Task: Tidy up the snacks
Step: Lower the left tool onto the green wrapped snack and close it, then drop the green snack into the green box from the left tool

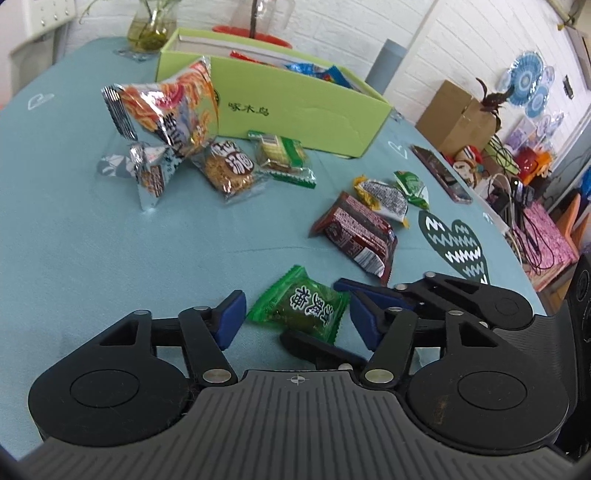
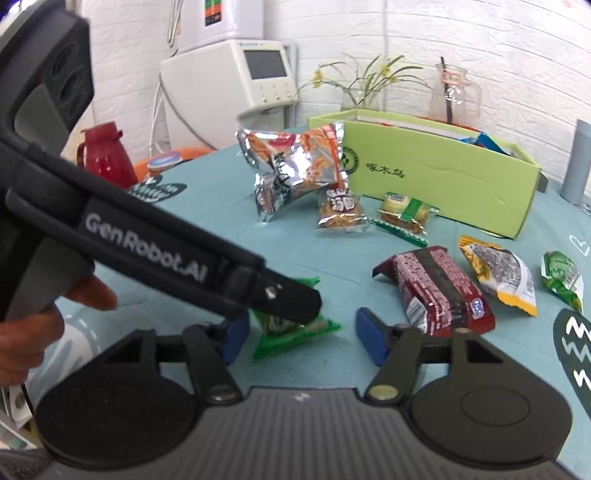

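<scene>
A green plum candy packet [image 1: 301, 308] lies on the teal tablecloth between my two grippers. My left gripper [image 1: 295, 319] is open with the packet between its blue pads. My right gripper [image 2: 304, 338] is open too, and the same packet [image 2: 295, 332] lies between its fingers, partly hidden by the left gripper's arm [image 2: 166, 251]. The right gripper's fingertips [image 1: 369, 295] reach in from the right in the left wrist view. A lime-green box [image 1: 295, 107] holding some snacks stands at the back. Loose snacks lie about: a dark red packet [image 1: 354, 232], a silver-orange bag [image 1: 162, 107].
More packets lie on the cloth: a brown cracker packet [image 1: 231, 168], a green biscuit packet [image 1: 282, 155], a yellow-edged pouch [image 1: 384, 197], a small green pouch [image 1: 413, 186]. A phone [image 1: 441, 173] lies near the right edge. A vase [image 1: 151, 26] and a jug [image 2: 452, 92] stand behind the box.
</scene>
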The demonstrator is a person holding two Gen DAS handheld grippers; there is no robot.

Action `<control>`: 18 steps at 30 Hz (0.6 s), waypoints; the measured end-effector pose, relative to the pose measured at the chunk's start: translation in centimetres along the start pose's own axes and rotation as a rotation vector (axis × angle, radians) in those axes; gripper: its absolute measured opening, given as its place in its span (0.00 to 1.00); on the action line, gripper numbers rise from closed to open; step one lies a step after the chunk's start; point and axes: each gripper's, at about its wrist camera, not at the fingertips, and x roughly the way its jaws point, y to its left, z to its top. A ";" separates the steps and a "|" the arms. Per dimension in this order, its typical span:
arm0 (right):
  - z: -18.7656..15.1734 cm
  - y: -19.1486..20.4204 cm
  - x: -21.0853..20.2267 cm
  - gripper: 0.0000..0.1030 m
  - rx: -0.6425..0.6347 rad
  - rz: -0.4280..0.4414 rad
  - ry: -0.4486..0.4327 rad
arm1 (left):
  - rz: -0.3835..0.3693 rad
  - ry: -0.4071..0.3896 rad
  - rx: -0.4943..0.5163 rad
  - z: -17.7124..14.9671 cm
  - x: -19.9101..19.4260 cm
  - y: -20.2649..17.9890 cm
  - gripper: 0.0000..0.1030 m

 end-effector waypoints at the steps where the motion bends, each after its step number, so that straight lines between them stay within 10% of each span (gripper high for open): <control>1: -0.1 0.2 0.1 0.47 -0.013 -0.006 -0.004 | -0.005 0.012 -0.009 -0.2 0.3 0.2 0.35; 18: 8.4 -4.0 1.6 0.37 -0.090 -0.084 -0.164 | -0.099 -0.140 -0.043 10.3 0.4 0.4 0.21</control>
